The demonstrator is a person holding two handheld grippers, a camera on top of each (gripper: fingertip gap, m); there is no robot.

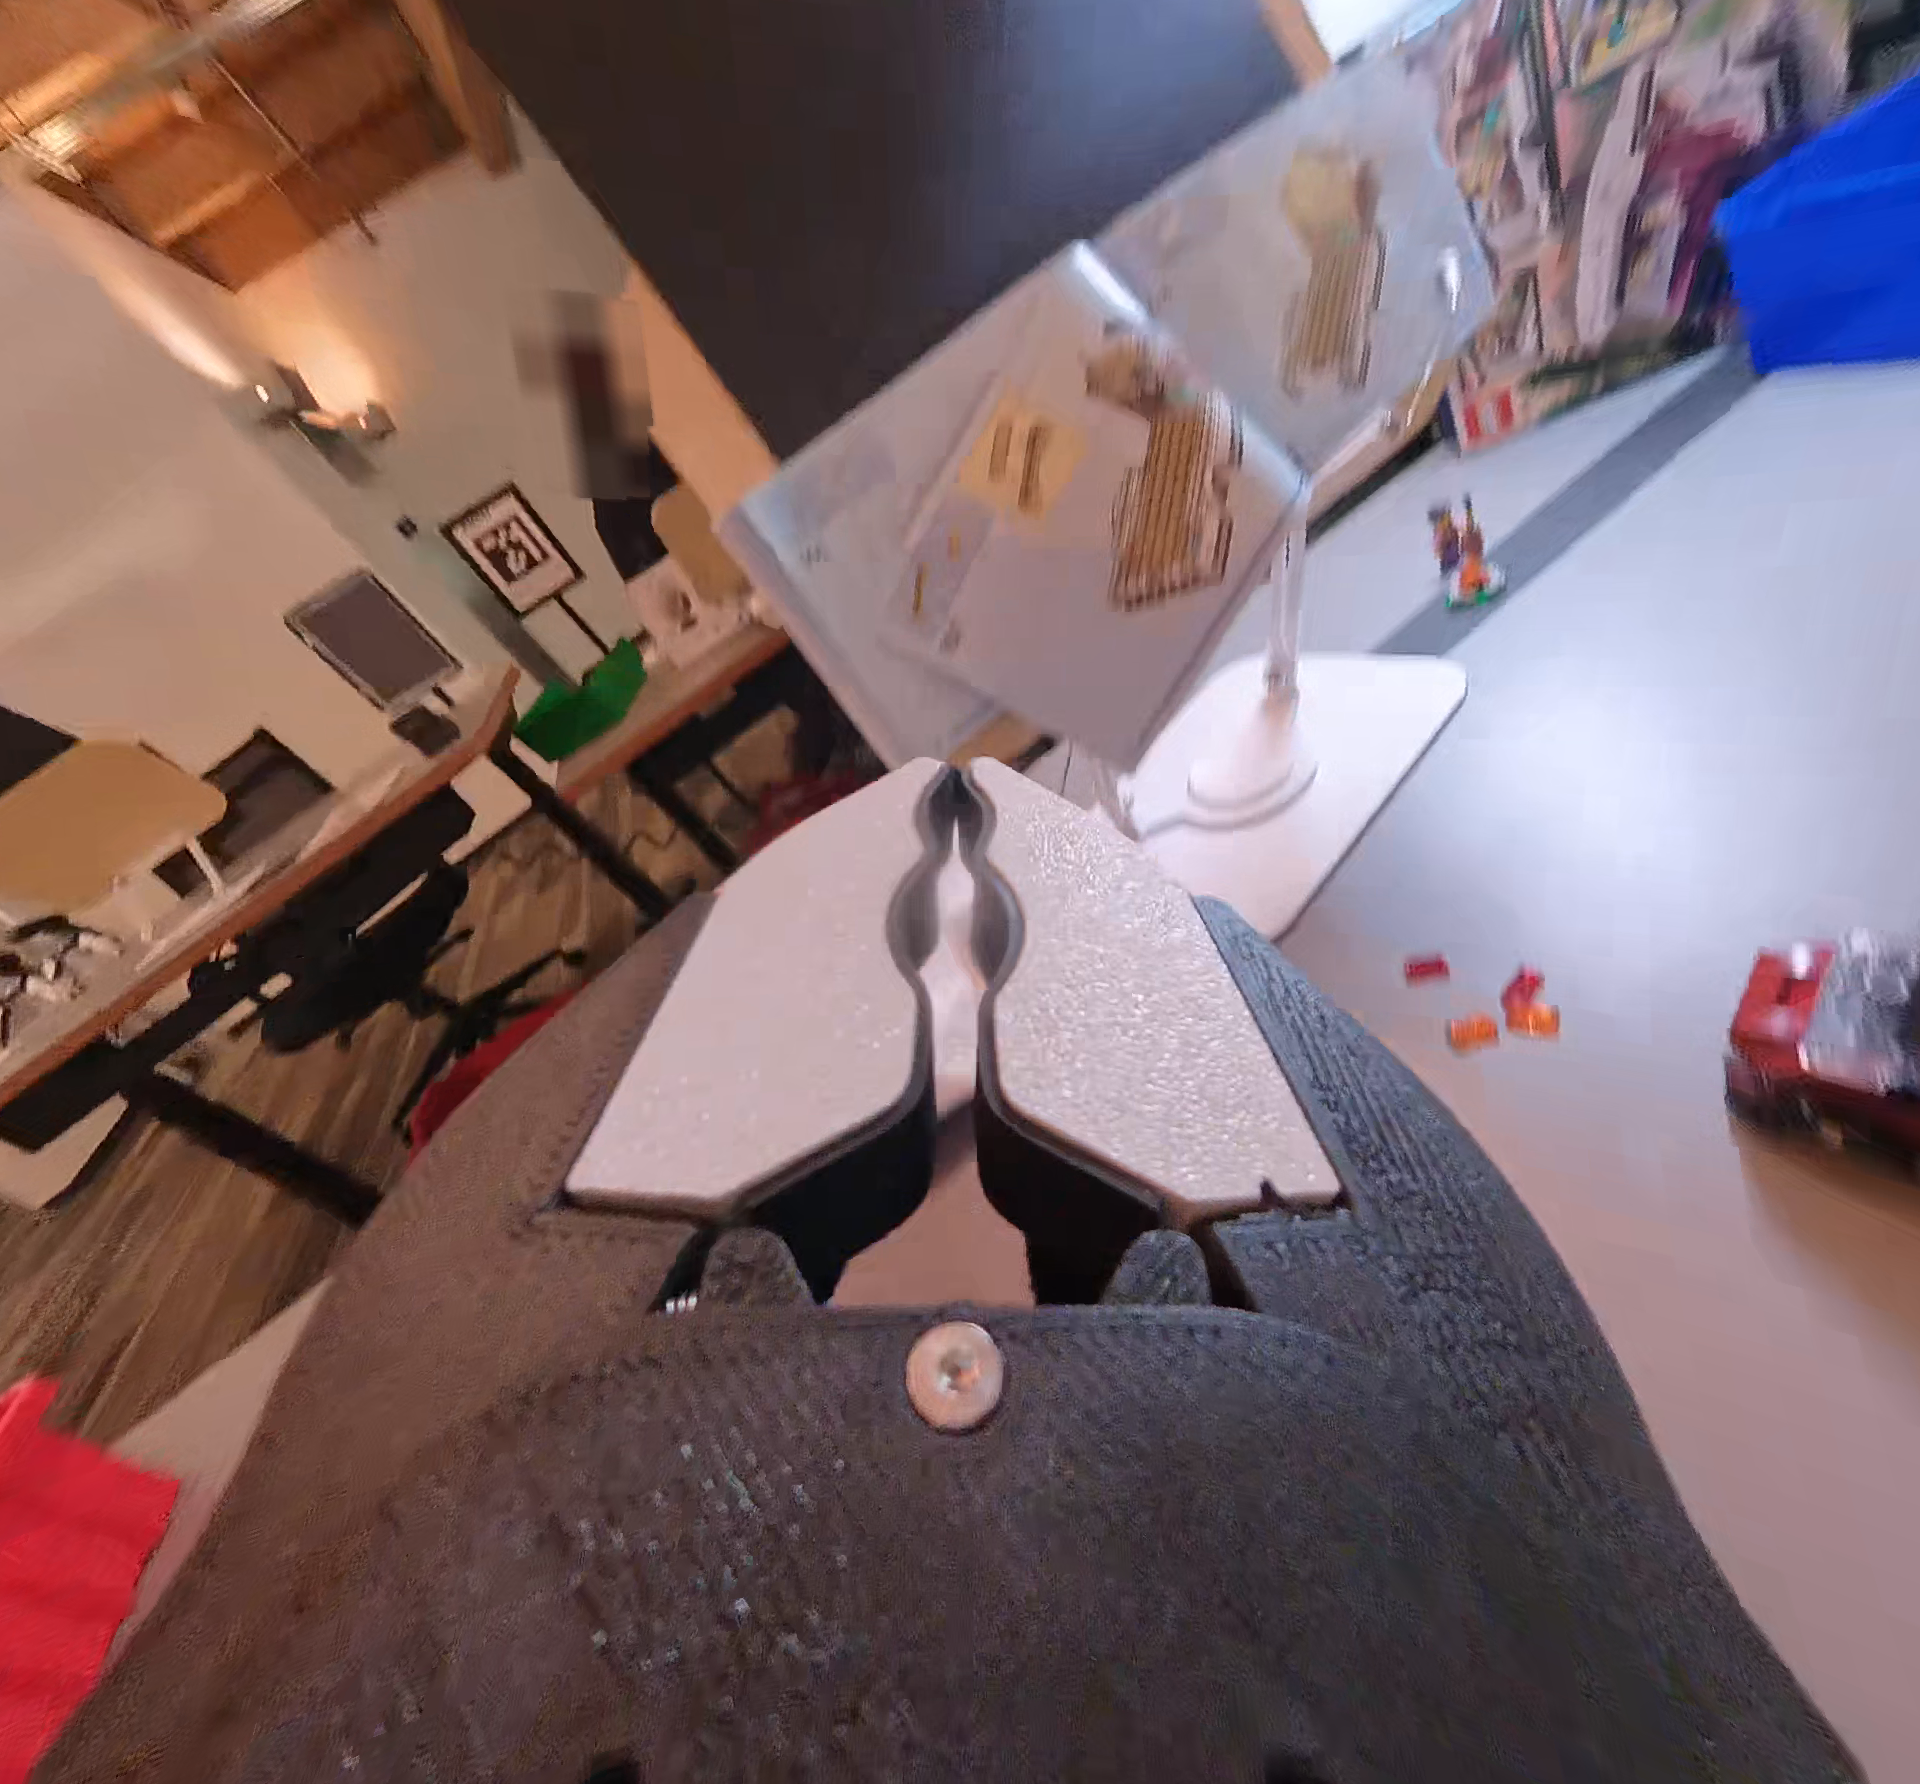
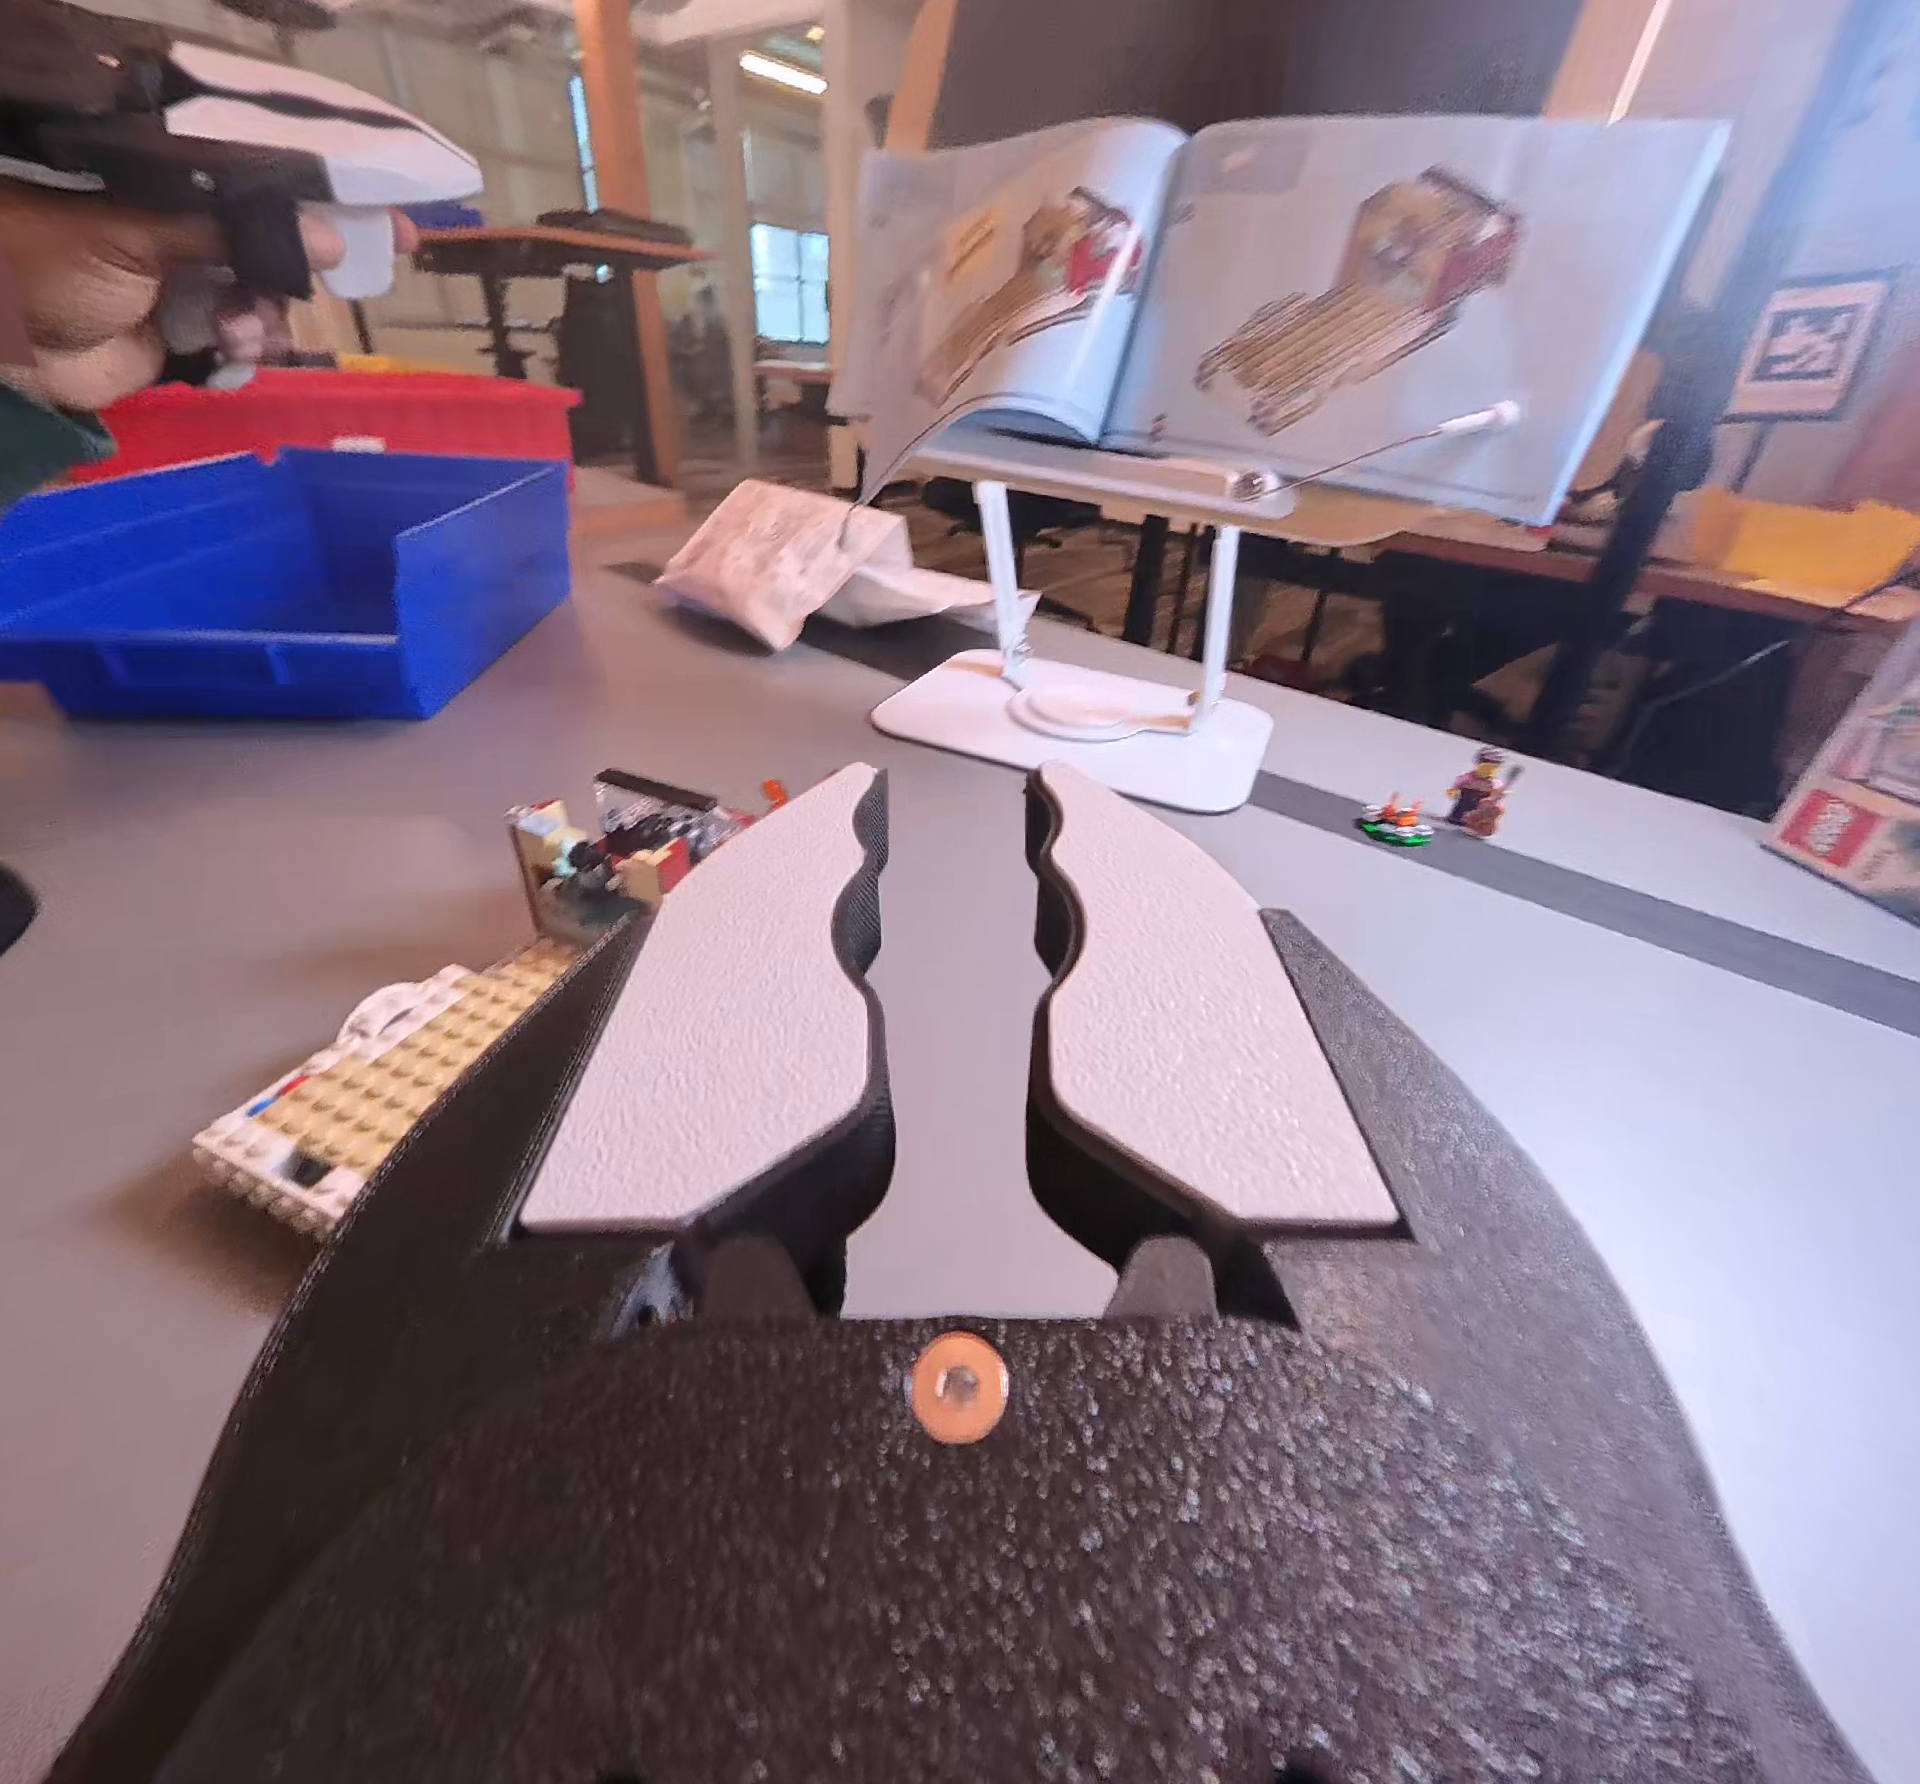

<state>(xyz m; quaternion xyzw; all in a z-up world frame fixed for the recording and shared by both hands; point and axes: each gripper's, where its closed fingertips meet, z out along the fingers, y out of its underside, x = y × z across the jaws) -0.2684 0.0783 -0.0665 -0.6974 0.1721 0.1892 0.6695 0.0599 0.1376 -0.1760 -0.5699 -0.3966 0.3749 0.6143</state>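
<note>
We find the left gripper [image 1: 954,778] raised above the grey table [image 1: 1662,903], its white fingertips clenched together with nothing between them; in the right wrist view it shows at upper left, gripped by a hand [image 2: 94,280]. It points toward the open instruction booklet with pale blue pages [image 1: 1122,487] on its white stand [image 1: 1330,726]. To its right lie small loose red and orange bricks [image 1: 1496,1007] and a blurred red and grey brick model [image 1: 1829,1038]. The right gripper [image 2: 956,799] hangs low over the table, fingers parted, only bare tabletop between them. Just left of it we note a partly built brick assembly of tan, red and black pieces [image 2: 613,861] and a tan studded brick plate [image 2: 395,1080]. Farther left stands a blue plastic bin [image 2: 281,581]; to the right, a small toy figure [image 2: 1481,794].
</note>
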